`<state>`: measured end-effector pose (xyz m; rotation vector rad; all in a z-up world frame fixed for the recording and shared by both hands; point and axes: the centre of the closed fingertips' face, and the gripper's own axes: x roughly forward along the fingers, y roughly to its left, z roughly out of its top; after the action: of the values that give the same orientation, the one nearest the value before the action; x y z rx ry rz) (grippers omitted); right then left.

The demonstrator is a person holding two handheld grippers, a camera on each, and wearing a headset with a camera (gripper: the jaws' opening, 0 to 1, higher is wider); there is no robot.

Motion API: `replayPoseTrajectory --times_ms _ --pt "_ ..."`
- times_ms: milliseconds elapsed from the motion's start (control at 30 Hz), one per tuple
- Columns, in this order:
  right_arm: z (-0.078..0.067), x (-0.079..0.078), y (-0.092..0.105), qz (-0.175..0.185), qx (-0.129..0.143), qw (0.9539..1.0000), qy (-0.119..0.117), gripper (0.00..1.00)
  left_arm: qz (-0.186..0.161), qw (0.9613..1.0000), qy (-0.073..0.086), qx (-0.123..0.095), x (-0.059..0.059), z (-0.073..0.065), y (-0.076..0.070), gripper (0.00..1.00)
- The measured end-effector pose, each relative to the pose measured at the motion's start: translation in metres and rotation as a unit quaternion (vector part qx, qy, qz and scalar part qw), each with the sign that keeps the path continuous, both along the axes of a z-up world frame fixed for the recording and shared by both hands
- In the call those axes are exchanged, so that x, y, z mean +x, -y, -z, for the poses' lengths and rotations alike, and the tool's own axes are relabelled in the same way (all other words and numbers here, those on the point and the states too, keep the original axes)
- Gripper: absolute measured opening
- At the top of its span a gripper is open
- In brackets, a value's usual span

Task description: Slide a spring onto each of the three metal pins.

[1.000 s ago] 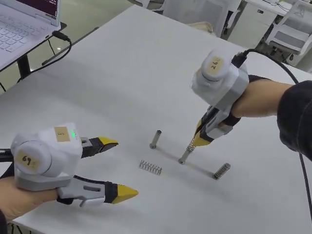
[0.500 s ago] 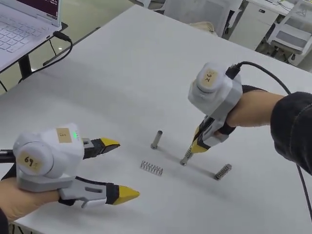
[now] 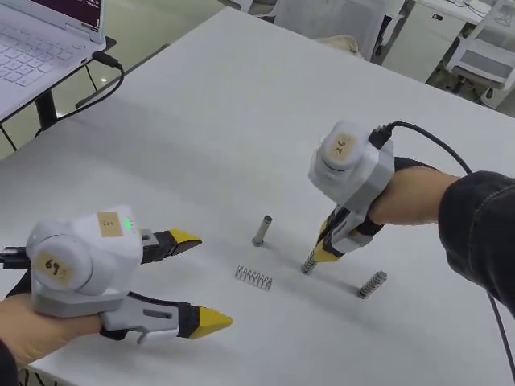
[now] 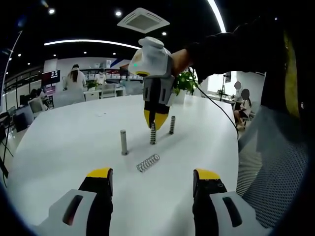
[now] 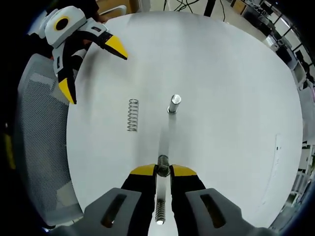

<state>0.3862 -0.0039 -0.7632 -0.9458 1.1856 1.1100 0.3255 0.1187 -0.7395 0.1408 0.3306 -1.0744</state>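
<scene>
White flat worktop (image 3: 201, 121). Three short grey metal pins stand upright in a row: end pin (image 3: 262, 230) bare, middle pin (image 3: 309, 262) and far pin (image 3: 372, 284) each coil-sleeved. Loose steel coil spring (image 3: 253, 278) lies flat near the bare one.

A broad white bench (image 3: 201, 121) stretches away to its far edge. Off its left edge an open laptop (image 3: 36, 44) sits on a separate stand, and a black cable (image 3: 109, 76) loops down beside it over a pale floor (image 3: 153, 24). Beyond the far right corner stand white desks and chairs (image 3: 483, 48). In the left gripper view the dark ceiling carries a square vent (image 4: 142, 19), a curved light strip (image 4: 88, 43) and small round downlights. A green plant (image 4: 189, 82) stands past the bench. A grey mesh chair (image 5: 37, 147) sits at the bench's edge in the right gripper view.
</scene>
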Motion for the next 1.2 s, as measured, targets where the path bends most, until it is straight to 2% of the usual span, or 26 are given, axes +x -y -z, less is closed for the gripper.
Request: replayPoseTrajectory --times_ms 467,600,900,1200 --pt "0.004 0.001 -0.001 0.005 0.008 1.0000 -0.002 0.09 0.001 1.0000 0.000 0.000 0.000 0.001 0.000 0.61" --pt "0.002 0.002 0.000 0.006 0.012 0.9999 0.001 0.12 0.003 1.0000 -0.001 0.002 0.000 0.002 0.000 0.61" --pt "-0.005 0.003 0.001 0.017 0.031 0.9993 0.010 0.20 0.006 1.0000 -0.001 0.003 0.000 0.001 0.002 0.61" --pt "-0.013 0.000 0.014 0.031 0.038 0.9985 0.022 0.21 0.010 0.9999 0.000 0.004 -0.001 0.000 0.005 0.61"
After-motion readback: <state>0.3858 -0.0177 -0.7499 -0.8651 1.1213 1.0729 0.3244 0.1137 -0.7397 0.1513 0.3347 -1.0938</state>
